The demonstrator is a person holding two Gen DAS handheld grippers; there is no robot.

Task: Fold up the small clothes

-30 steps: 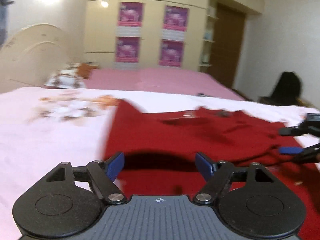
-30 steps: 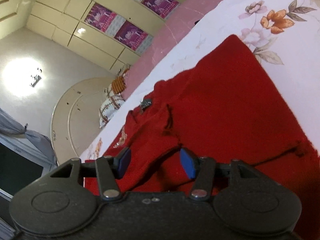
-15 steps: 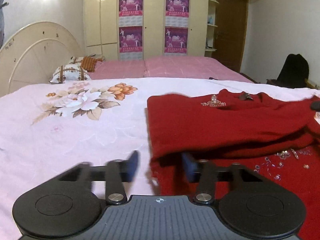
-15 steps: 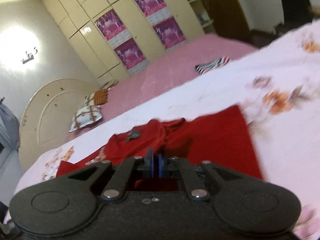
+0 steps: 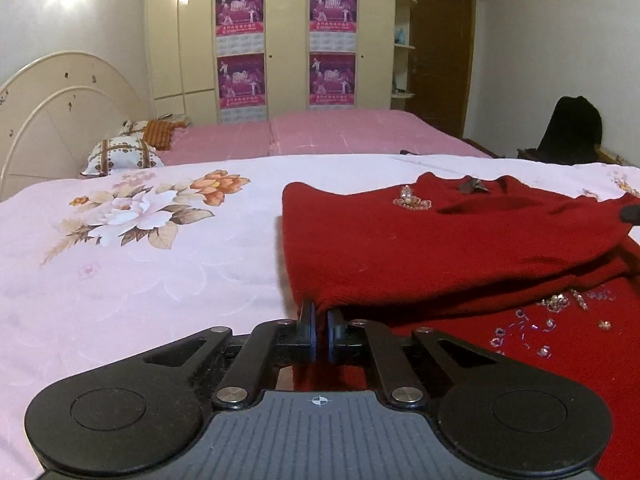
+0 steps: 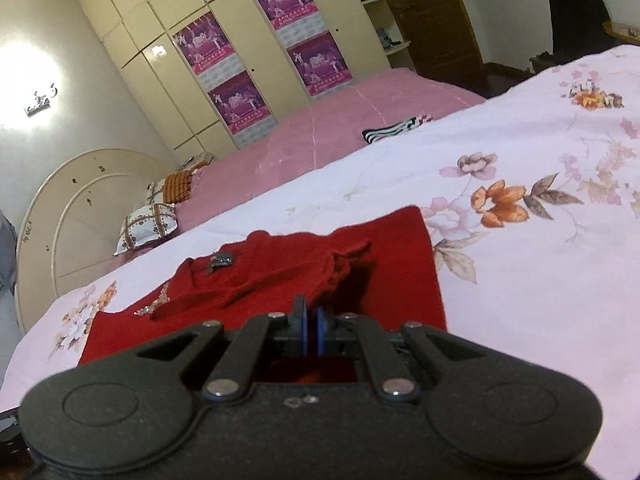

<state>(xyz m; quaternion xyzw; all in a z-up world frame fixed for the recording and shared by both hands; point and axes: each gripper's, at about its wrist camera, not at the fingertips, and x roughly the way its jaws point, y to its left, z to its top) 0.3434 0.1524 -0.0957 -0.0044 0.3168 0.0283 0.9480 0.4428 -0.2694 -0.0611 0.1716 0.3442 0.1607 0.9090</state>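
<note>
Both tools have just closed. A second ago their blue pads stood wide apart over the cloth; now the left tool [image 5: 319, 334] has its pads drawn almost together on the near left corner of the red sweater [image 5: 440, 240], and the right tool [image 6: 309, 330] is pinched the same way on a bunched red edge at the garment's near right side. The sweater lies on the flowered bedspread [image 5: 132, 264], already folded over on itself: an upper layer with a beaded motif [image 5: 412, 200] covers a lower layer whose sequins [image 5: 556, 312] show near right. The tools have also dropped low and level with the bed, where earlier they hovered higher and tilted. With two corners gripped, the next fold looks ready to start, probably lifting the near edge toward the far side. Whether each tool has caught both layers or only the top one cannot be told.
</note>
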